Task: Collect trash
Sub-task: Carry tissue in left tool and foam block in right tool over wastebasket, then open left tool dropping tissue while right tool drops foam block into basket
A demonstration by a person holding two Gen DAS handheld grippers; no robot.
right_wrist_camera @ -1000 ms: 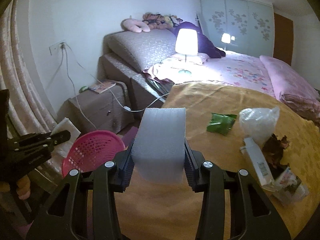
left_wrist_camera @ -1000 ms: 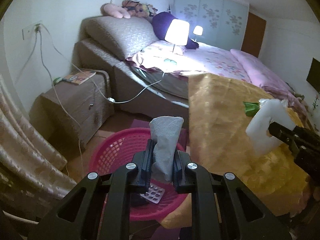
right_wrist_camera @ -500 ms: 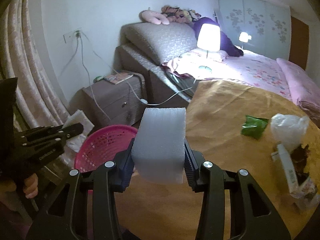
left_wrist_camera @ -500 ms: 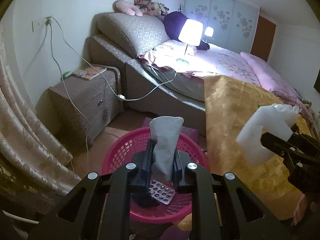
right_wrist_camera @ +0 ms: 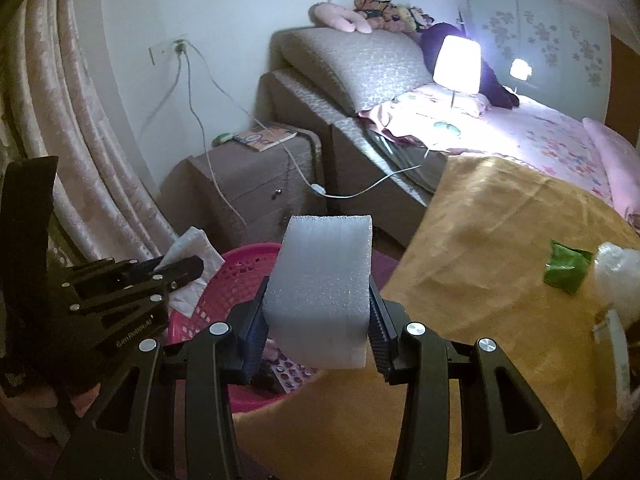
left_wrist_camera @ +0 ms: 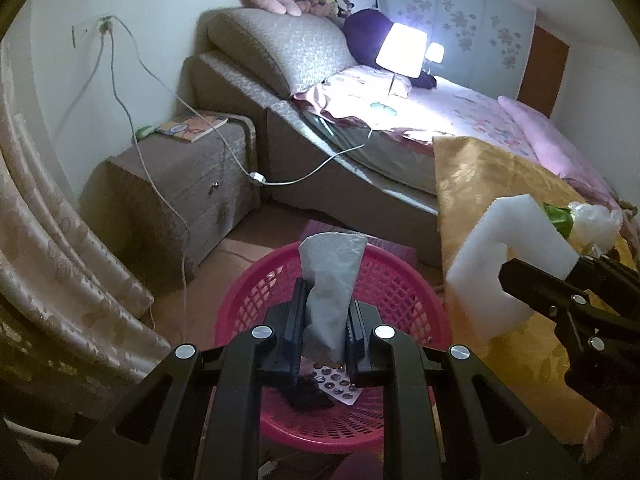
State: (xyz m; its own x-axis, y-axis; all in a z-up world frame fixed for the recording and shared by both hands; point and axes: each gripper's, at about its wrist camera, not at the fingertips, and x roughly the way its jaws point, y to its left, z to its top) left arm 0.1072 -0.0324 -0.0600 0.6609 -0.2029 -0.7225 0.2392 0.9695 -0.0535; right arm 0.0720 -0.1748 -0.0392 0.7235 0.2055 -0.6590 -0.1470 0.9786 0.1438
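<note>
A crumpled white tissue [left_wrist_camera: 330, 292] is squeezed tight in the left tool [left_wrist_camera: 322, 332], sticking up past the tips toward 12 o'clock. Right under it a pink basket [left_wrist_camera: 404, 288] is seen on the floor, with a pill sheet [left_wrist_camera: 336, 382] inside. At 3 o'clock a white foam block [right_wrist_camera: 320, 288] is gripped between the pads of the right tool [right_wrist_camera: 318, 328], over the yellow cloth [right_wrist_camera: 500, 240] edge, just beside the basket.

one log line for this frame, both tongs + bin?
left tongs: shut on tissue, above pink basket | right tongs: shut on foam block, beside basket | nothing released
</note>
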